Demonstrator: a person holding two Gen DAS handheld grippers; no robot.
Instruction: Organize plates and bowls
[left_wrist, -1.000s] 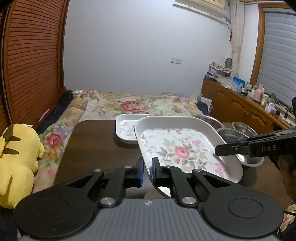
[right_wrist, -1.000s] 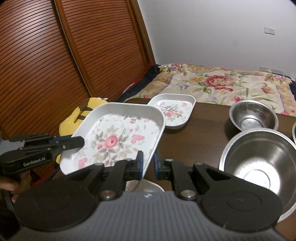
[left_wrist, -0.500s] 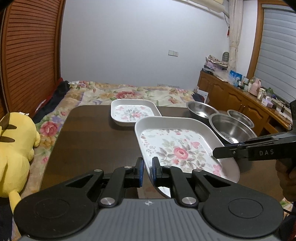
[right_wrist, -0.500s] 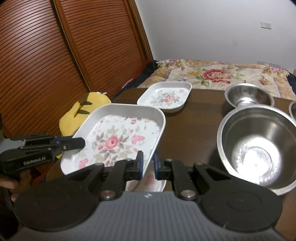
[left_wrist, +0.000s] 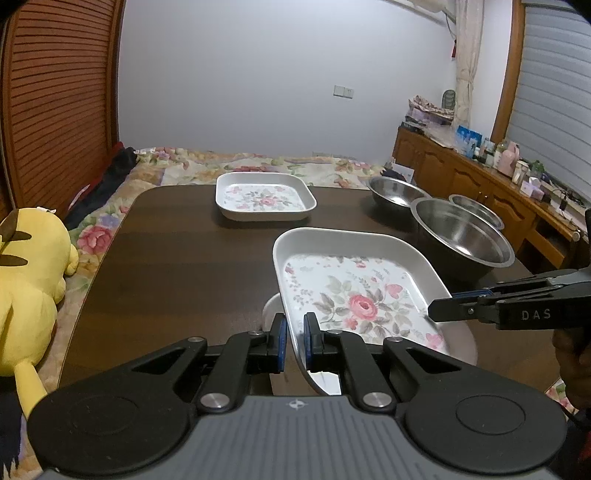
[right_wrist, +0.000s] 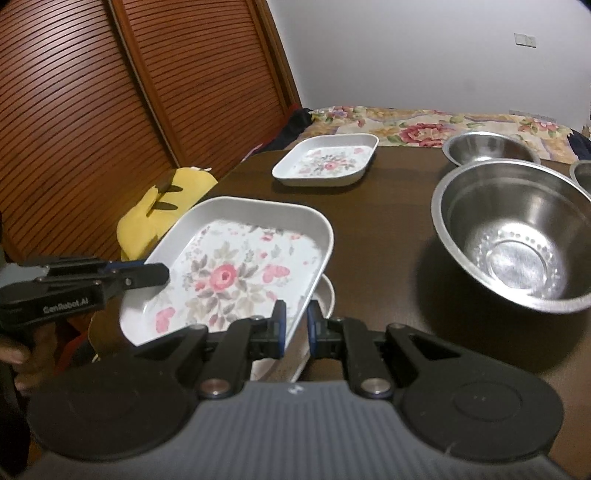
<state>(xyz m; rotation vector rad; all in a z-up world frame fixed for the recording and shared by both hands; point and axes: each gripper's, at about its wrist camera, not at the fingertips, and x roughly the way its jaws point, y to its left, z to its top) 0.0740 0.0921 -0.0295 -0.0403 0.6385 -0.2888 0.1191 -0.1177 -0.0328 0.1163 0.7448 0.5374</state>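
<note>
Change: the big flowered tray (left_wrist: 354, 291) has come down lower since 1 second ago and now sits just over a white dish (left_wrist: 269, 308) on the table. The small flowered tray (left_wrist: 264, 195) looks farther off than before.
Plush toy: a yellow plush (left_wrist: 27, 295) lies at the far left, beside the table.
Left gripper (left_wrist: 294, 334): its 2 blue pads are pinched on the near rim of the big flowered tray.
Big flowered tray: held up by both tools, tilted a little, at the near side of the table.
Right gripper (right_wrist: 295, 325): pinched tight on the other rim of the same tray.
Bowls: 3 steel bowls sit at the right. The large steel bowl (right_wrist: 517, 236) is closest, with a smaller steel bowl (right_wrist: 487, 147) behind it.
Table: dark brown wood (left_wrist: 177, 258).
Room: a slatted wooden door (right_wrist: 110, 92) at the left, a bed with a flowered cover (left_wrist: 258, 162) behind the table, a plain white wall, and a wooden cabinet (left_wrist: 480, 181) with small things on top at the right.
</note>
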